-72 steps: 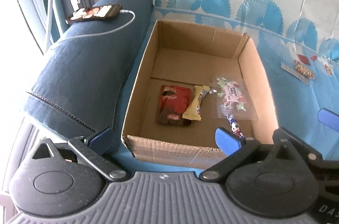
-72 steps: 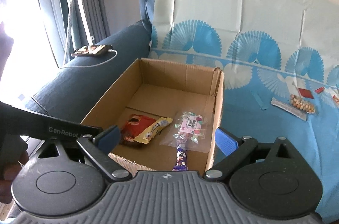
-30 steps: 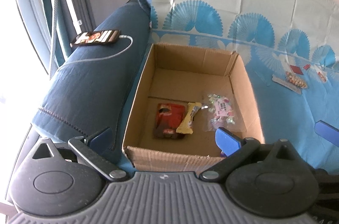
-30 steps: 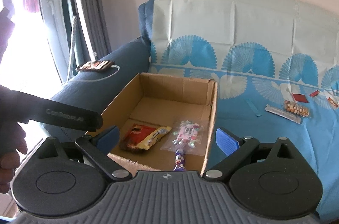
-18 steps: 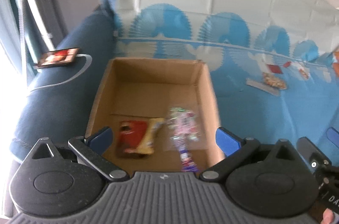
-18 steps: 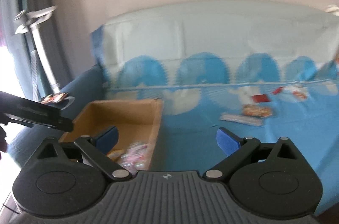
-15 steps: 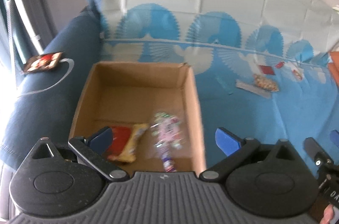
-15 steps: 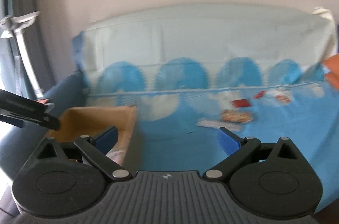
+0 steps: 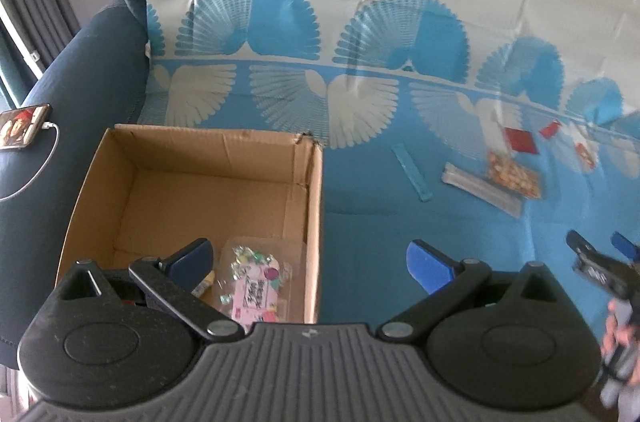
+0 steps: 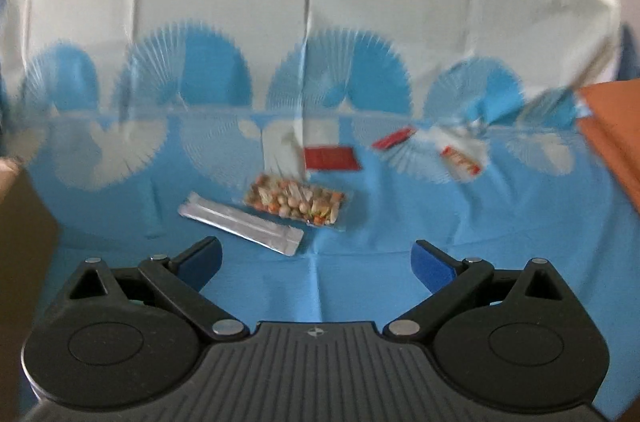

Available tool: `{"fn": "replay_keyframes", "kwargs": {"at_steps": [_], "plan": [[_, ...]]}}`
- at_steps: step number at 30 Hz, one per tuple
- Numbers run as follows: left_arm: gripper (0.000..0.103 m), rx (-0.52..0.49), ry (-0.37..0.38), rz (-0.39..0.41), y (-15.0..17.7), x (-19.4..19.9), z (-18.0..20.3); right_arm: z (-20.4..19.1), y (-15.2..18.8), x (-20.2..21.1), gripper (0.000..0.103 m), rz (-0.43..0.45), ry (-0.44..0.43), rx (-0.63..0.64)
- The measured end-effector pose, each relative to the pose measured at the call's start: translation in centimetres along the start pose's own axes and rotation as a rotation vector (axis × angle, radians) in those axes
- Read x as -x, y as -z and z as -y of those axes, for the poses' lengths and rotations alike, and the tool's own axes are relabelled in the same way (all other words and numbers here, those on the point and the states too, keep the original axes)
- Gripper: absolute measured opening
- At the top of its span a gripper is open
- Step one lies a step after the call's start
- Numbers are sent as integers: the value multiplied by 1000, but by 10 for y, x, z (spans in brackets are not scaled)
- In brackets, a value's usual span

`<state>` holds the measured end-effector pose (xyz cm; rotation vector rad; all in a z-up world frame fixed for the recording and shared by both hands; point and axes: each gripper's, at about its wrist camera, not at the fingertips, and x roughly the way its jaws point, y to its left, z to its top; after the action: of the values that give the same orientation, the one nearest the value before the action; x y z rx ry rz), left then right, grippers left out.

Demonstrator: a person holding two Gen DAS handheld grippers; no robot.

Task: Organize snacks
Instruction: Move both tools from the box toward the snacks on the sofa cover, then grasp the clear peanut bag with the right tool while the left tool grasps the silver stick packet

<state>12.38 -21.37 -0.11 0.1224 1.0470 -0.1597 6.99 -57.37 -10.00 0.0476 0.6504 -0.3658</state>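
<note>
Far left in the left wrist view there's a phone [image 9: 20, 125] lying on the dark blue sofa arm [image 9: 76, 70], screen lit, with a white charging cable [image 9: 38, 170] plugged in. Next over is the open cardboard box [image 9: 316, 206] sitting on the seat right against that arm, and inside it near the front you can see a clear bag of candy with a pink label [image 9: 256, 282] plus a sliver of a yellow wrapper [image 9: 203, 287] peeking out behind the finger. The left gripper [image 9: 310, 260] hangs over the box's right front corner with its jaws spread wide, nothing between them. The seat is covered by a blue and white fan-print cloth [image 9: 360, 190]. Moving right, the loose snacks are out on that cloth, well apart from the box: a thin blue stick packet [image 9: 412, 172], then a long silver sachet [image 10: 240, 223] touching a clear pack of mixed nuts [image 10: 298, 203], a flat red packet [image 10: 331, 158] just behind the nuts, a smaller red one [image 10: 394, 138], and a white and red wrapper [image 10: 460, 158] further right (kinda blurry). The right gripper [image 10: 316, 260] is also wide open and empty, held just in front of the sachet and the nuts. An orange cushion [image 10: 612, 134] sits at the far right edge.
</note>
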Motion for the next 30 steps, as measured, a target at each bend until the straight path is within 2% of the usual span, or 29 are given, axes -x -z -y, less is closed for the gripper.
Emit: {"fn": "replay_keyframes", "kwargs": {"at_steps": [5, 8, 12, 15, 18, 20, 22, 23, 24, 28, 30], "plan": [[103, 35, -27, -36, -17, -30, -6, -5, -19, -97, 101, -59, 42, 91], [103, 43, -37, -49, -25, -43, -10, -11, -25, -145, 101, -117, 38, 154], [103, 41, -43, -52, -35, -59, -10, -27, -28, -188, 101, -164, 2, 248], [103, 42, -37, -54, -42, -69, -6, -39, -35, -208, 101, -156, -19, 291], [103, 33, -30, -54, -50, -81, 6, -39, -46, -226, 101, -152, -28, 246], [103, 14, -14, -57, -53, -88, 20, -27, -54, -240, 101, -179, -46, 126], [103, -24, -7, -55, -54, -96, 36, -6, -58, -254, 100, -224, -78, -46], [103, -44, -3, -55, -54, -99, 45, 1, -59, -254, 96, -202, -77, -96], [103, -63, 9, -53, -53, -103, 54, 4, -59, -252, 77, -172, -62, -95], [103, -93, 46, -58, -54, -119, 84, 17, -52, -242, 71, -168, -41, -60], [103, -101, 65, -57, -59, -132, 104, 30, -49, -234, 69, -188, 26, -77]]}}
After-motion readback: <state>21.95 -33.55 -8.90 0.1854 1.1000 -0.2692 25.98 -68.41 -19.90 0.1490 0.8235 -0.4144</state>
